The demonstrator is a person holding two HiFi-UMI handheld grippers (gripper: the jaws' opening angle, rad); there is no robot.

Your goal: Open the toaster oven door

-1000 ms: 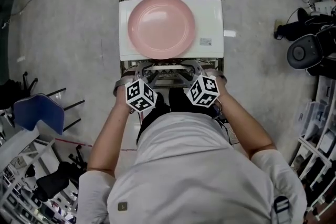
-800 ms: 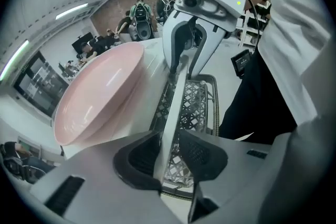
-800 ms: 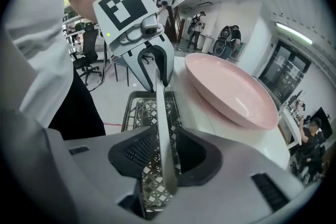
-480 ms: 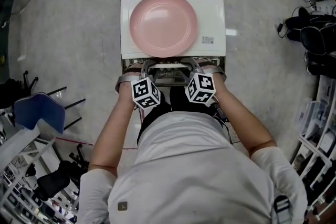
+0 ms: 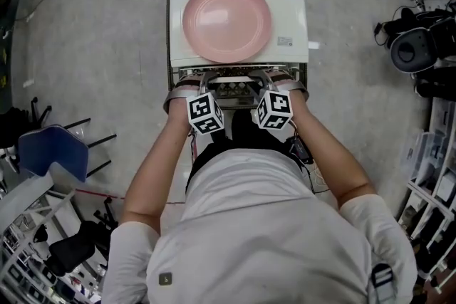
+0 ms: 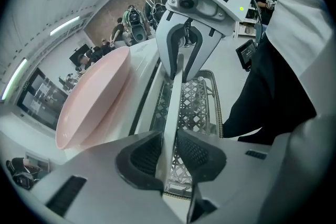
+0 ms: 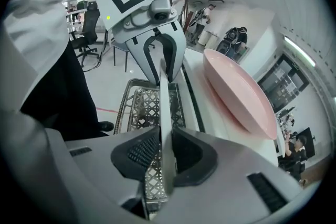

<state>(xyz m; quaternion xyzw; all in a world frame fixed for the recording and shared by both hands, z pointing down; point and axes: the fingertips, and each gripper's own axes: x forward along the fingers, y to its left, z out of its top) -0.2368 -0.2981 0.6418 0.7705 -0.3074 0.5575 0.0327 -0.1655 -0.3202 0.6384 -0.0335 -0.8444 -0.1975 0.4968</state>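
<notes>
Overhead, the white toaster oven (image 5: 296,18) stands straight ahead of the person with a pink plate (image 5: 226,20) on top. The left tongs (image 5: 205,85) and right tongs (image 5: 267,84) reach its front edge. In the left gripper view, the jaws have just been closing and clench the white door handle (image 6: 172,113), with a wire rack (image 6: 199,97) behind it. In the right gripper view, the jaws have likewise just been closing and clamp that same bar.
</notes>
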